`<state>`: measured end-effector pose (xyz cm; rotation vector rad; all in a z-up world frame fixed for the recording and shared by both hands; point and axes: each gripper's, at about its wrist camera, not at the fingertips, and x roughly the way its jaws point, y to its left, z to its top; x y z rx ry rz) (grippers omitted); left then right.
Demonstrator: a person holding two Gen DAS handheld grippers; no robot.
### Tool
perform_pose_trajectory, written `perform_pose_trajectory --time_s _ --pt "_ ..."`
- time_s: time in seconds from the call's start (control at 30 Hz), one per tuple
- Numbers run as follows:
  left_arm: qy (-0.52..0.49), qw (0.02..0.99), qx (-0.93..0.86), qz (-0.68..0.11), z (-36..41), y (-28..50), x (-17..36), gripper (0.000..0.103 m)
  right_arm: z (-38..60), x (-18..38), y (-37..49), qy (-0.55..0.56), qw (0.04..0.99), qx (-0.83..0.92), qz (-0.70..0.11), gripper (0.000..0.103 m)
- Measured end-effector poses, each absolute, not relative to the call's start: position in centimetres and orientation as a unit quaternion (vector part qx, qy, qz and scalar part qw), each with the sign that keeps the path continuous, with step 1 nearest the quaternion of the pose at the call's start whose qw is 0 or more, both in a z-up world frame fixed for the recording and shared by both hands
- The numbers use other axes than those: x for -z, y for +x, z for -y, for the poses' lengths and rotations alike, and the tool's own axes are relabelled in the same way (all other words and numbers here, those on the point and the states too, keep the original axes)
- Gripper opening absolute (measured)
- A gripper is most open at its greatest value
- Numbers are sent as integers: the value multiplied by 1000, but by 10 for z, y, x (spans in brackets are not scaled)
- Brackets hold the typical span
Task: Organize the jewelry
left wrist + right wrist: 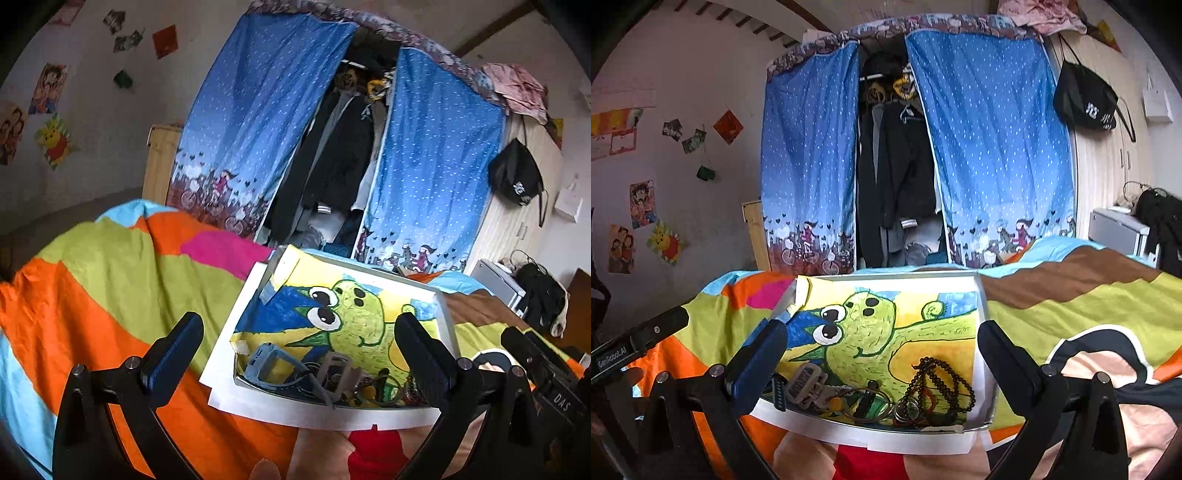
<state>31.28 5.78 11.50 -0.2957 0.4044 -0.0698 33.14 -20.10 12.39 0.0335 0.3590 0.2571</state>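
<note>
Presently, the bed (1071, 306), covered in a bright patchwork bedspread (110, 280), is carrying the whole job. A shallow tray (980, 291), lined with a green cartoon drawing (871, 332), is sitting on white paper (916, 441) at the near edge of the bed, with its long axis running from 9 to 3 o'clock across the right wrist view.

All the jewelry is lying heaped along the tray's near wall. In the right wrist view, a dark beaded necklace (942, 384) is lying at the 5 o'clock corner of the tray, looped and tangled over a small ring (910, 408) and a red piece. A thin bangle (871, 404) is lying just beside it toward 9 o'clock, and a grey watch (807, 384) is lying further toward 9 o'clock, its strap running roughly 7 to 1 o'clock. In the left wrist view, a blue watch (264, 360) is lying at the tray's 7 o'clock corner.

Both tongs are standing wide and holding nothing. The right tongs (882, 354) are hovering over the pile, with the necklace lying at 12 to 1 o'clock between the fingers. The left tongs (299, 347) are framing the watches. By judgement, the right hand is nearer the necklace and the left is nearer the blue watch; sorting is not yet begun.
</note>
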Motion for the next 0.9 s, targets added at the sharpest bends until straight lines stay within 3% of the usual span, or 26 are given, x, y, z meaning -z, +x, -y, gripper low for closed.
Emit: perform_pose_trajectory --time_s 0.4,0.9 --pt "-99 977 51 -184 -33 257 -133 102 214 -144 266 12 985 -113 -130 103" --pt "-69 975 49 -205 -18 176 -135 102 226 -143 187 22 985 -105 -137 103"
